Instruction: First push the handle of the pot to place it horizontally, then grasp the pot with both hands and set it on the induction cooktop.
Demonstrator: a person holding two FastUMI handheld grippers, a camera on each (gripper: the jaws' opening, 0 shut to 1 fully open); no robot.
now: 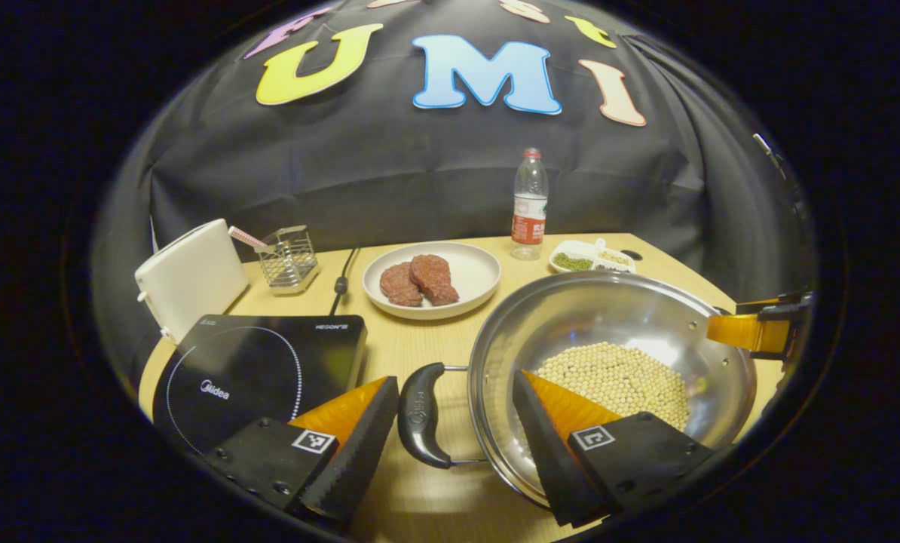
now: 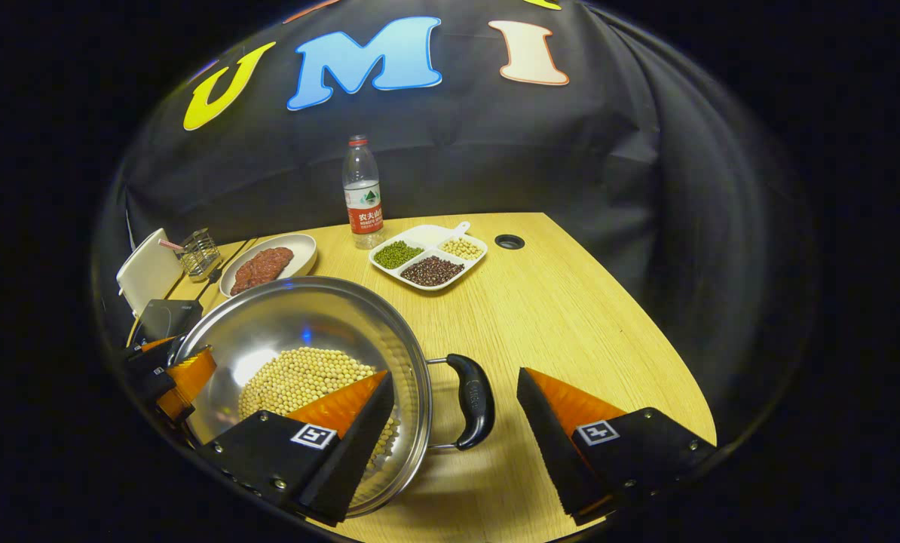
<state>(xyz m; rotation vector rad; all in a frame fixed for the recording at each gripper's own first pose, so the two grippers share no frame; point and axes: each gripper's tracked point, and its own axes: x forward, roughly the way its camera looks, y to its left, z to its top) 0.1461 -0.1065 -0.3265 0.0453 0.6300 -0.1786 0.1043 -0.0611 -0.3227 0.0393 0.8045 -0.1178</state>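
A steel pot (image 1: pixel 612 362) holding pale beans (image 1: pixel 616 377) is seen resting on the wooden desk (image 2: pixel 570 317), to the right of the induction cooktop (image 1: pixel 258 373) in the left gripper view, and not on it. The pot's 2 black handles are each straddled by a gripper. In the left gripper view, the left gripper (image 1: pixel 450 445) is held with its jaws wide apart around the near handle (image 1: pixel 420 415); 1 finger is seen outside the handle over the desk and the other inside the rim above the beans. Neither finger can be seen pressing on the handle. In the right gripper view, the right gripper (image 2: pixel 454 437) is likewise spread wide around the opposite handle (image 2: pixel 474 400), with 1 finger over the beans and the other over bare desk. The right gripper is also seen at the far rim of the pot in the left gripper view, and the left gripper at the far rim in the right gripper view.

Behind the pot, a plate (image 1: pixel 472 264) with 2 pieces of meat (image 1: pixel 418 280), a water bottle (image 1: pixel 529 204) and a divided dish (image 2: pixel 429 256) of 3 kinds of beans are set out. A white appliance (image 1: pixel 192 275) and a wire holder (image 1: pixel 289 258) stand behind the cooktop.
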